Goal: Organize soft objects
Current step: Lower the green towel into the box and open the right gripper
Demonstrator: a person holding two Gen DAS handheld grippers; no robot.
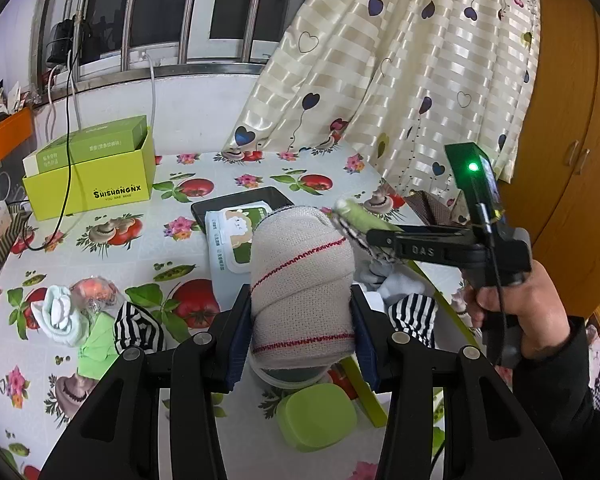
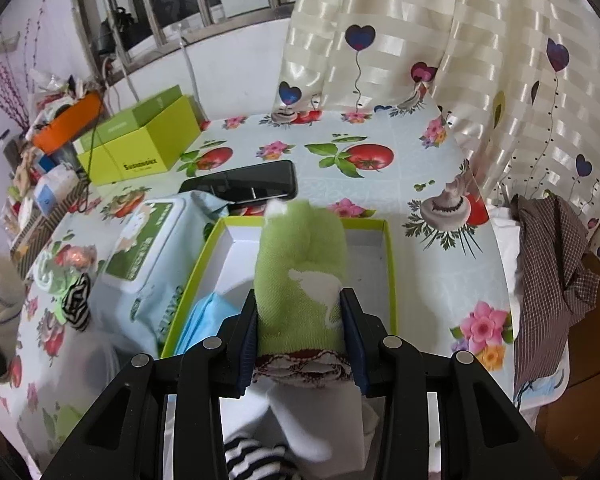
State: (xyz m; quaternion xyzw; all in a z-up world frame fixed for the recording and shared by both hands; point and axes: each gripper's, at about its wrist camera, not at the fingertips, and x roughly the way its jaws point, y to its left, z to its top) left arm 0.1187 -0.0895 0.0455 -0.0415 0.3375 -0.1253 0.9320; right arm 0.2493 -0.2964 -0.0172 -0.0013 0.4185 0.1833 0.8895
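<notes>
Clamping a waffle-knit beige roll [image 1: 302,280], the left gripper [image 1: 302,334] mirrors the right gripper [image 2: 300,336], pinched on a fuzzy green sock [image 2: 300,276]

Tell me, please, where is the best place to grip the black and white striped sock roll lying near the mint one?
Probably grip the black and white striped sock roll across its rounded middle, coming from above: it lies bunched on the table, with a green cloth touching one side.

— Somebody's home, isn't it?

— Looks so. Heart-print curtain [image 1: 400,80] by a barred window [image 1: 160,12], a fruit-and-flower oilcloth [image 2: 420,152] over the counter, a wooden wardrobe [image 1: 560,140] to the side.

— And a phone [image 2: 244,188], a wet-wipes pack [image 2: 148,248], a checked shirt [image 2: 548,272] lying about.

— Lived-in, yes.
</notes>
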